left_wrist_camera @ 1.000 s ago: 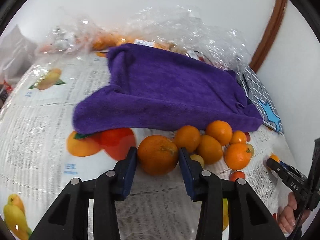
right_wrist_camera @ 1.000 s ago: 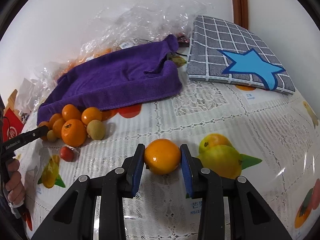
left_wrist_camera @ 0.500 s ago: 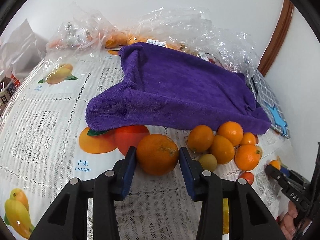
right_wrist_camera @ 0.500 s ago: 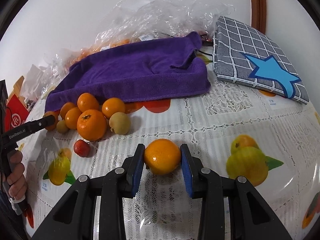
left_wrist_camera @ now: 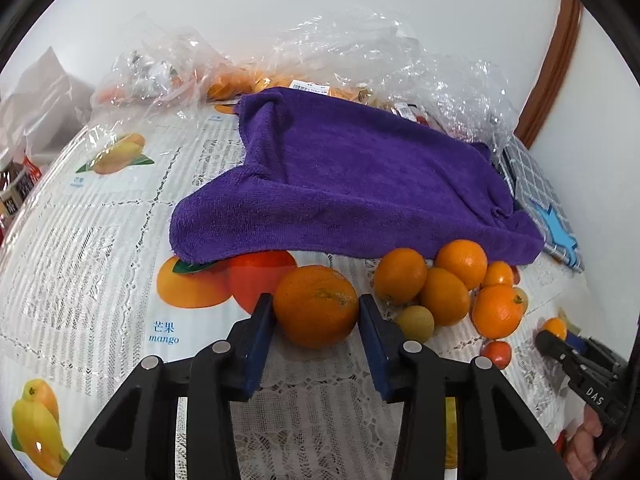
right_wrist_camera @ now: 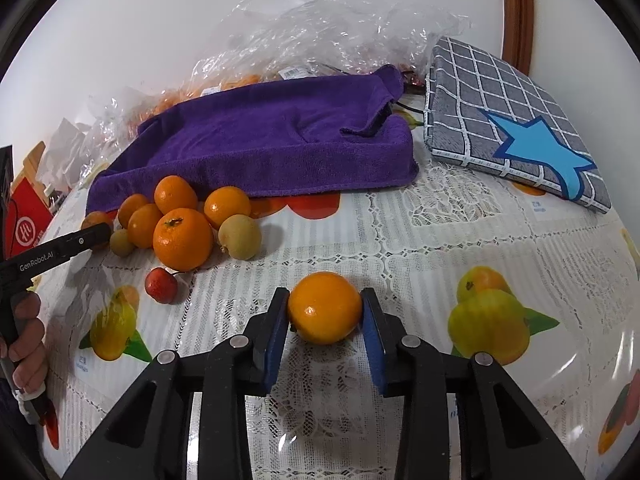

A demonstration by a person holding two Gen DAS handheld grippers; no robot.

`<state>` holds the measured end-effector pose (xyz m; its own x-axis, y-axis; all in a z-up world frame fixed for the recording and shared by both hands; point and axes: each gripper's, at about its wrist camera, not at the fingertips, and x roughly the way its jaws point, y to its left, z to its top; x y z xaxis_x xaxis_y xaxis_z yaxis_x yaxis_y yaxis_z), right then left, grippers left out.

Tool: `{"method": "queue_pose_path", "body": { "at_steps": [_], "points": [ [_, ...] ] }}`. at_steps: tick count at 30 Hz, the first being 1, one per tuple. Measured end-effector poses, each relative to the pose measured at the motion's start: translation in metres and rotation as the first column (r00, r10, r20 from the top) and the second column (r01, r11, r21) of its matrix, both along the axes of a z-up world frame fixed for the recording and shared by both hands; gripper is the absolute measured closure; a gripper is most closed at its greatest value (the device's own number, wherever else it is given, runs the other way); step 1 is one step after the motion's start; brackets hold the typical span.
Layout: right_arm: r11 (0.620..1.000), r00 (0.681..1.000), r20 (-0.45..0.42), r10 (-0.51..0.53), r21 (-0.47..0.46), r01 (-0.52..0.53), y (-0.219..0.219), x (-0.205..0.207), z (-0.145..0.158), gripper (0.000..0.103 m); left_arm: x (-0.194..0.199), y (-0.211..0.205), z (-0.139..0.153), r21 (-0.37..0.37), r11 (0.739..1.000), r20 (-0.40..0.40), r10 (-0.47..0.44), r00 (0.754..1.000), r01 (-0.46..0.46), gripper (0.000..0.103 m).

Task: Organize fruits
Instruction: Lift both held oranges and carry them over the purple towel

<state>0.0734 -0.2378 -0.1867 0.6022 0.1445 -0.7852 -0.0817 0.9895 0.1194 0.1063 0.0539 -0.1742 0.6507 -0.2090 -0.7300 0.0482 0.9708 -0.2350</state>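
Left wrist view: left gripper clamped on big orange just beside fruit pile, jaws just closing a little. Right gripper clamped on smaller orange, apart from pile. Round, firm, smooth skin; hold at widest middle, gentle.
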Motion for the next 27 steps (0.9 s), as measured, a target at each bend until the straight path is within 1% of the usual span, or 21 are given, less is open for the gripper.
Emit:
{"method": "queue_pose_path", "body": {
  "at_steps": [4, 7, 11, 13, 16, 20, 22, 24, 27],
  "points": [
    [1.0, 1.0, 0.005, -0.017, 0.018, 0.017, -0.004, -0.001, 0.001, 0.068, -0.002, 0.004, 0.002, -0.016, 1.0, 0.018, 0.019, 1.0, -0.019, 0.063],
    [0.999, 0.999, 0.025, -0.037, 0.028, 0.037, -0.007, -0.003, 0.004, 0.068, -0.004, 0.008, 0.008, -0.039, 0.999, 0.049, 0.037, 0.998, -0.035, 0.063],
    [0.999, 0.998, 0.039, -0.044, 0.022, 0.043, -0.007, -0.001, 0.011, 0.068, -0.011, 0.016, 0.02, -0.071, 0.995, 0.119, 0.072, 0.99, -0.064, 0.063],
    [0.999, 0.998, 0.057, -0.041, 0.021, 0.04, -0.006, 0.0, 0.018, 0.068, -0.009, 0.018, 0.025, -0.087, 0.994, 0.136, 0.076, 0.988, -0.065, 0.063],
    [0.999, 0.995, 0.093, -0.032, 0.017, 0.03, -0.002, 0.004, 0.034, 0.068, -0.005, 0.022, 0.034, -0.098, 0.992, 0.135, 0.087, 0.987, -0.074, 0.063],
    [1.0, 0.989, 0.146, -0.012, 0.023, 0.009, 0.005, 0.017, 0.059, 0.068, 0.005, 0.026, 0.055, -0.119, 0.989, 0.147, 0.103, 0.984, -0.086, 0.063],
    [1.0, 0.986, 0.167, -0.009, 0.03, 0.004, 0.008, 0.026, 0.069, 0.068, 0.011, 0.026, 0.065, -0.112, 0.99, 0.162, 0.106, 0.981, -0.089, 0.063],
    [0.999, 0.981, 0.193, -0.004, 0.038, -0.004, 0.011, 0.039, 0.079, 0.068, 0.019, 0.024, 0.076, -0.081, 0.991, 0.182, 0.115, 0.976, -0.102, 0.063],
    [0.999, 0.976, 0.219, -0.004, 0.052, -0.007, 0.015, 0.056, 0.09, 0.068, 0.033, 0.021, 0.088, -0.062, 0.992, 0.203, 0.117, 0.972, -0.106, 0.063]
  ]
}}
